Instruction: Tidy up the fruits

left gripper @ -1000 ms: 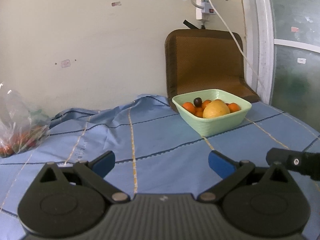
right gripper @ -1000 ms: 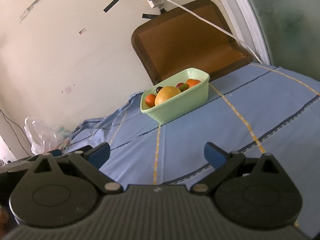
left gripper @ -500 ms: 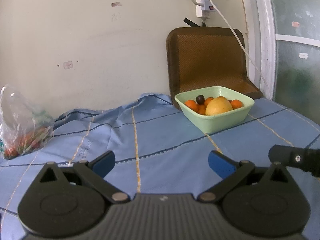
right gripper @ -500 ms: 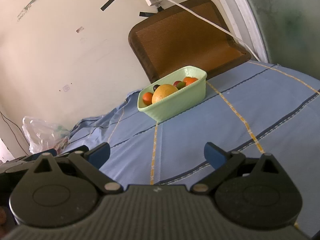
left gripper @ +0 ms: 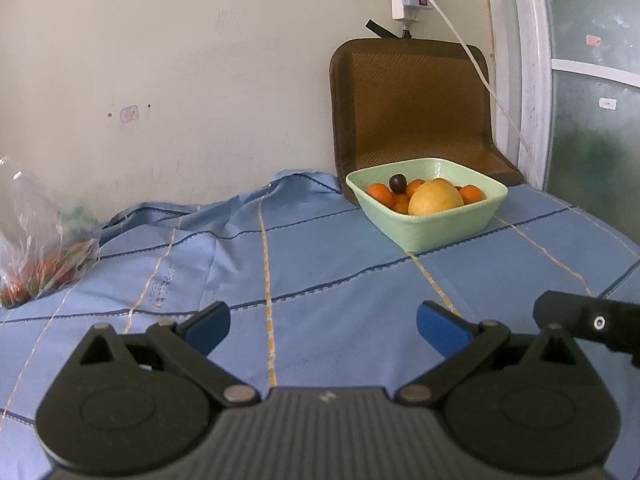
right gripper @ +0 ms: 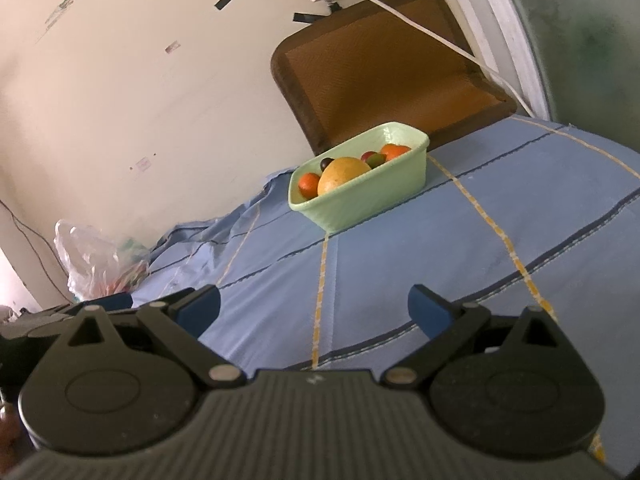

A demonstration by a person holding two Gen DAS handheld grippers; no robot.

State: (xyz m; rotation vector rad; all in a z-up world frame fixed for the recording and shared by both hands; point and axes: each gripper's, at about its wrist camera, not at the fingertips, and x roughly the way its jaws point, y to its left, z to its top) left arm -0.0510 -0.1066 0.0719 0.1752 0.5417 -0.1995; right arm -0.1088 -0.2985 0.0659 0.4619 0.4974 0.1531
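Both the left tool and right tool gape wide, empty; well ahead sits the green bowl of fruit; its large yellow fruit looks firm, smooth, best gripped across its middle.

Brown chair against wall; white cable hanging across it; blue striped cloth rumpled at wall.

We see soft daylight, moderately bright, from frosted window at right. Wall evenly lit, no hard glare. Faint shadow under green bowl. Plastic bag shows small highlights. Strong fisheye bending, dark vignette at corners. Right wrist view tilted, slightly soft at edges.
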